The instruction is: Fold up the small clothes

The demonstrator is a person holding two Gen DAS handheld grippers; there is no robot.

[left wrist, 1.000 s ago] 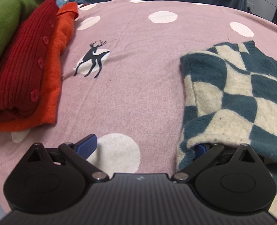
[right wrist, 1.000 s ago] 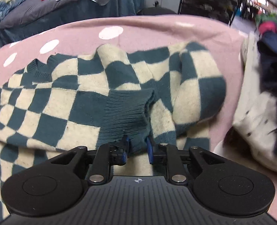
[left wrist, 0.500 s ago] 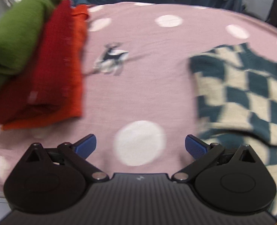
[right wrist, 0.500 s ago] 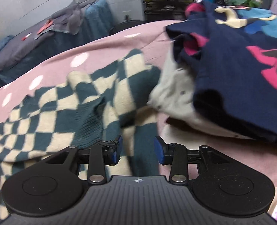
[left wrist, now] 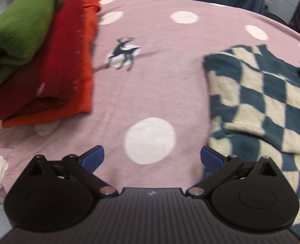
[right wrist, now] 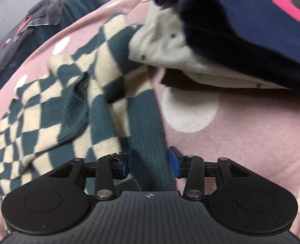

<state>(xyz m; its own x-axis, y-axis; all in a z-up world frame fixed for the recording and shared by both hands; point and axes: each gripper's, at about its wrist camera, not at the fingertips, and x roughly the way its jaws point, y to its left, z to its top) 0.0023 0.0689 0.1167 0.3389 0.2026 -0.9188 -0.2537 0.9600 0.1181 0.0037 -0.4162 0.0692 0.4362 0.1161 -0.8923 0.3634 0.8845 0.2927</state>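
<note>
lettering shows nowhere on checkered sweater or polka-dot sheet.

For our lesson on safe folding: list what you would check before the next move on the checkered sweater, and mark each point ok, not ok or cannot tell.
1. Right gripper straddles the checkered sweater hem while closing: ok.
2. Its fingers already press the knit firmly: cannot tell.
3. Left gripper open and empty: ok.
4. Sleeve cuff folded onto the body: ok.
5. Folded stack lies apart from the sweater: ok.
6. Sweater's far edge is free of the white garment: not ok, it runs under it.
</note>
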